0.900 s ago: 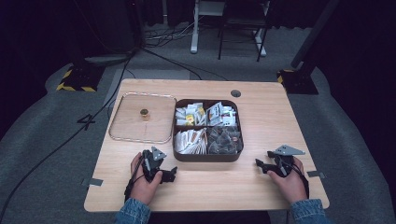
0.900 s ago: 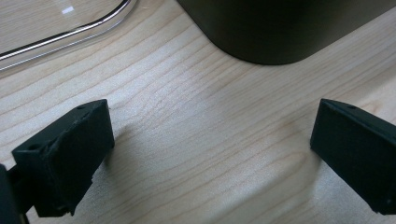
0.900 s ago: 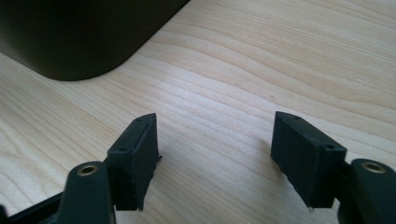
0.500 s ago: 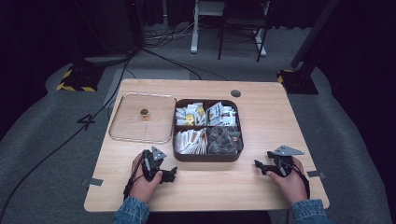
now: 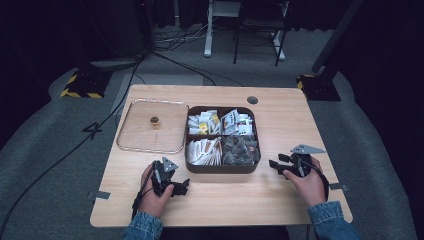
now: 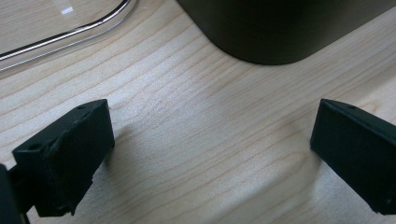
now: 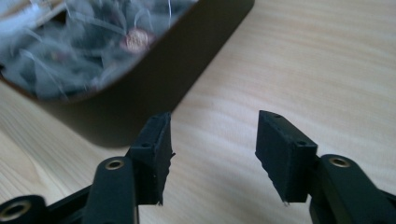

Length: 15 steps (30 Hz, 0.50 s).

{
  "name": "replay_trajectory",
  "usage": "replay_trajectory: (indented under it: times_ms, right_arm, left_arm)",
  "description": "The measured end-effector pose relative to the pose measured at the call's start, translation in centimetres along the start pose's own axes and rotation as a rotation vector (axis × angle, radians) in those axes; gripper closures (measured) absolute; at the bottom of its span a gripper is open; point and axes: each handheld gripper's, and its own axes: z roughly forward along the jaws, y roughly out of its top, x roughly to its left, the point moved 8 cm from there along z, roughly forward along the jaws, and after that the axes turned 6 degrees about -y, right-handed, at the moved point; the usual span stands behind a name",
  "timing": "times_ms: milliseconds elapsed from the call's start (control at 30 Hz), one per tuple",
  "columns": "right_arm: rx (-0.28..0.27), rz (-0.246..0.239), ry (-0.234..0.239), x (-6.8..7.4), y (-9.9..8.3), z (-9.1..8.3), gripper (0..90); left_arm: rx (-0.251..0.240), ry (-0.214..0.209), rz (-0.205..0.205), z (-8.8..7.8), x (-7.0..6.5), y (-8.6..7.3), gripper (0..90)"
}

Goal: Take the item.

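Tabletop of pale wood (image 5: 280, 120) is seen carrying a dark brown square box with four compartments (image 5: 222, 168), filled with tea bags and sachets. A clear glass lid with a small round knob (image 5: 152, 125) lies flat just beside it. The left gripper (image 5: 180, 187) is rested near the box's front corner, jaws spread wide and empty. The right gripper (image 5: 274, 164) is held near the box's other front corner, jaws parted with nothing between them.

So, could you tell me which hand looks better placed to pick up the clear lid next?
Left, probably. The left gripper rests just below the clear lid, its fingers open and empty. The right gripper sits beyond the dark box, which lies between it and the lid.
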Motion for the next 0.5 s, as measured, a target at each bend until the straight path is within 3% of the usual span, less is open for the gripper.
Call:
replay_trajectory:
  times_ms: [100, 133, 167, 200, 400, 500]
  right_arm:
    - [0.000, 0.050, 0.033, 0.0, 2.2, -0.2, 50.3]
    - [0.000, 0.050, 0.033, 0.0, 2.2, -0.2, 50.3]
    - [0.014, 0.046, 0.049, -0.2, 3.6, 0.0, 50.4]
    - [0.014, 0.046, 0.049, -0.2, 3.6, 0.0, 50.4]
    - [0.003, 0.049, 0.059, -0.9, 7.4, 0.2, 50.8]
    - [0.002, 0.049, 0.064, -1.0, 8.2, 0.4, 50.8]
  left_arm:
    - [0.002, 0.000, 0.002, 0.0, 0.0, 0.0, 0.0]
    - [0.001, 0.000, 0.002, 0.0, 0.0, 0.0, 0.0]
    - [0.001, 0.002, -0.001, 0.0, 0.0, 0.0, 0.0]
    - [0.000, 0.004, -0.002, 0.0, 0.0, 0.0, 0.0]
    - [0.000, 0.004, -0.006, 0.0, 0.0, 0.0, 0.0]
    - [-0.001, 0.004, -0.005, 0.0, 0.0, 0.0, 0.0]
